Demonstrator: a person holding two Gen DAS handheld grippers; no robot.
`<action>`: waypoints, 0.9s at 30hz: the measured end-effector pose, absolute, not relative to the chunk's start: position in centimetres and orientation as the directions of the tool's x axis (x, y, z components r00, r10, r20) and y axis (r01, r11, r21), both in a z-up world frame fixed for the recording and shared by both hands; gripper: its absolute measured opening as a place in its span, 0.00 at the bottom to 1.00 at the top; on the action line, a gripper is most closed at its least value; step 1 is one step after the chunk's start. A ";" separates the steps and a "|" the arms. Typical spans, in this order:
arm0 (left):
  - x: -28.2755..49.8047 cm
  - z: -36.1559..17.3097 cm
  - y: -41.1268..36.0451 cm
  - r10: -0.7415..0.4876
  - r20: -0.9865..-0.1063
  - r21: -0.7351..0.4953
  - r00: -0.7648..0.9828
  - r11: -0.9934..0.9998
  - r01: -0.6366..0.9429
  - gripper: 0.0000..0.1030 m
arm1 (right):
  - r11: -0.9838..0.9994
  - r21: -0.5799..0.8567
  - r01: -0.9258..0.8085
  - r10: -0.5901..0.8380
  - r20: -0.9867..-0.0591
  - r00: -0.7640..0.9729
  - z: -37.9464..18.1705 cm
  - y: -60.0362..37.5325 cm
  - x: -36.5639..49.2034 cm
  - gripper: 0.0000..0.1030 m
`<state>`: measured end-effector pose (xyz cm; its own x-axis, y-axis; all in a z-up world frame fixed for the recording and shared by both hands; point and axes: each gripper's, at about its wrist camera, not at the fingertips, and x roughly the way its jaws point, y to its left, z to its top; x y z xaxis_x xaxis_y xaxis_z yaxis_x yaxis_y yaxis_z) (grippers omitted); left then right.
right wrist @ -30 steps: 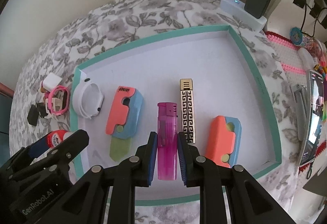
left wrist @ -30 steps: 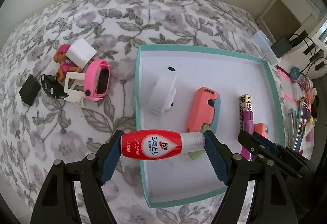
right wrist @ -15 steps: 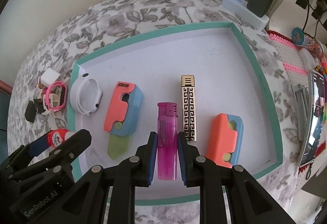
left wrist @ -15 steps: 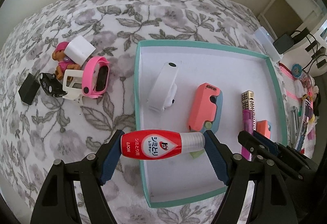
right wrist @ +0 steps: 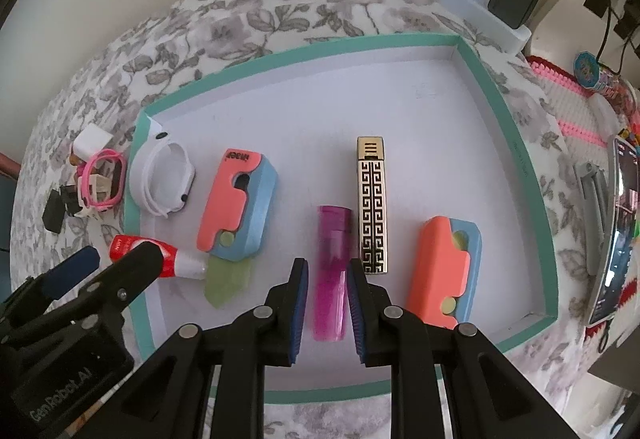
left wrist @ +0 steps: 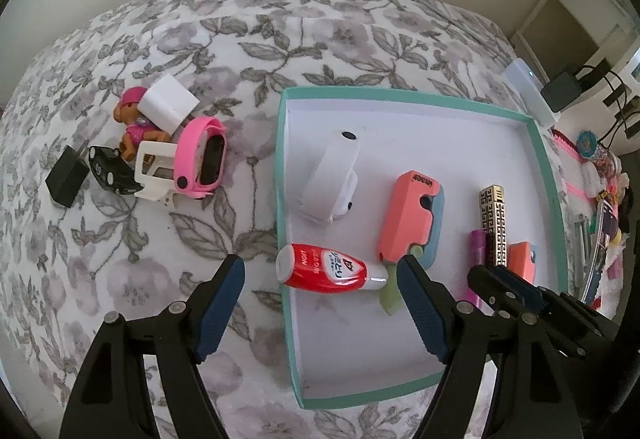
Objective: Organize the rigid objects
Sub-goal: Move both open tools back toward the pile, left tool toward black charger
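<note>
Now left claw point(left wrist: 320, 281) gapes over red bottle point(left wrist: 324, 269); right claw point(right wrist: 328, 303) straddles purple lighter point(right wrist: 331, 271), unclamped.

Tray point(right wrist: 516, 143): teal rim, white floor. Inside: magenta lighter point(right wrist: 332, 271) beside gold-and-black key-patterned lighter point(right wrist: 373, 207); red-and-white tube point(left wrist: 328, 269) at left rim.

My left gripper point(left wrist: 320, 279): black plastic arms, silver pivot screws, ribbed navy pads | my right gripper point(right wrist: 328, 297): same build | left housing: white "GenRobot.AI" lettering
</note>
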<state>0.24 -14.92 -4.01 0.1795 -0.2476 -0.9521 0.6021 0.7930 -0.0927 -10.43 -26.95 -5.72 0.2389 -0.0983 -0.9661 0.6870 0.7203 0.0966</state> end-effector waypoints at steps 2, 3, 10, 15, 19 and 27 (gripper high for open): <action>0.4 -3.9 -14.8 -0.245 -0.950 -0.086 0.191 0.798 0.596 0.77 | 0.719 0.095 0.689 -0.101 -0.966 0.239 -5.7 -26.9 -10.5 0.22; 0.4 -3.8 -14.7 -0.245 -0.950 -0.085 0.195 0.801 0.593 0.77 | 0.717 0.095 0.690 -0.102 -0.966 0.239 -5.7 -27.0 -10.5 0.22; 1.1 -3.1 -14.0 -0.235 -0.939 -0.058 0.252 0.827 0.559 0.78 | 0.712 0.093 0.696 -0.116 -0.962 0.247 -5.4 -26.9 -10.4 0.38; 1.9 -2.0 -13.0 -0.214 -0.920 -0.019 0.329 0.861 0.508 0.82 | 0.712 0.089 0.696 -0.151 -0.949 0.276 -4.4 -26.8 -10.4 0.50; 2.6 -2.0 -12.3 -0.179 -0.918 0.006 0.354 0.886 0.464 0.82 | 0.714 0.089 0.695 -0.170 -0.940 0.295 -3.9 -26.7 -10.2 0.63; 3.3 -2.5 -11.5 -0.146 -0.927 0.013 0.344 0.907 0.420 0.82 | 0.737 0.073 0.672 -0.185 -0.934 0.305 -3.9 -26.1 -9.7 0.80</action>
<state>3.29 -11.49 -2.49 0.3441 -0.1463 -0.9275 0.4199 0.9075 0.0127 -9.66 -26.08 -3.90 0.3046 -0.1853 -0.9343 0.6724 0.7366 0.0731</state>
